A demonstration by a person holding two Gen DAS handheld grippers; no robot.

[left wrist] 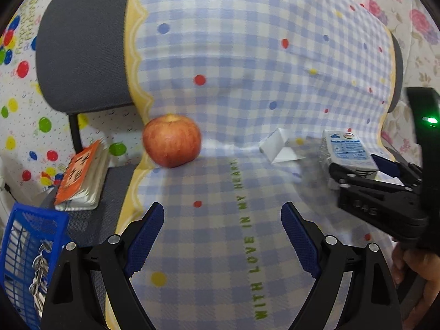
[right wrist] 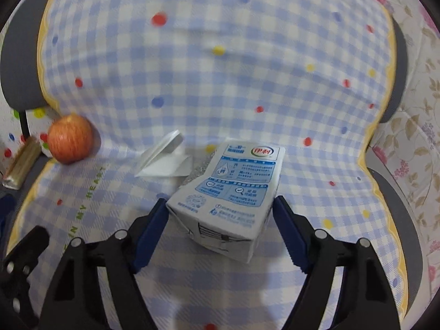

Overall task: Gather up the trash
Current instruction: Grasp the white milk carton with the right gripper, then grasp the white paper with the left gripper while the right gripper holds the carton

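A white and blue milk carton (right wrist: pixel 228 195) lies on the checked chair cover, between the pads of my right gripper (right wrist: pixel 220 206); the pads touch its two sides. In the left wrist view the carton (left wrist: pixel 348 151) is at the right with the right gripper (left wrist: pixel 365 173) around it. A folded white paper scrap (right wrist: pixel 165 159) lies just left of the carton, also in the left wrist view (left wrist: pixel 280 148). My left gripper (left wrist: pixel 222 228) is open and empty above the cover.
A red apple (left wrist: pixel 172 140) sits at the cover's left edge. A small orange book (left wrist: pixel 82 176) lies on the grey chair seat. A blue plastic basket (left wrist: pixel 24 264) holding crumpled foil is at lower left. The chair back rises behind.
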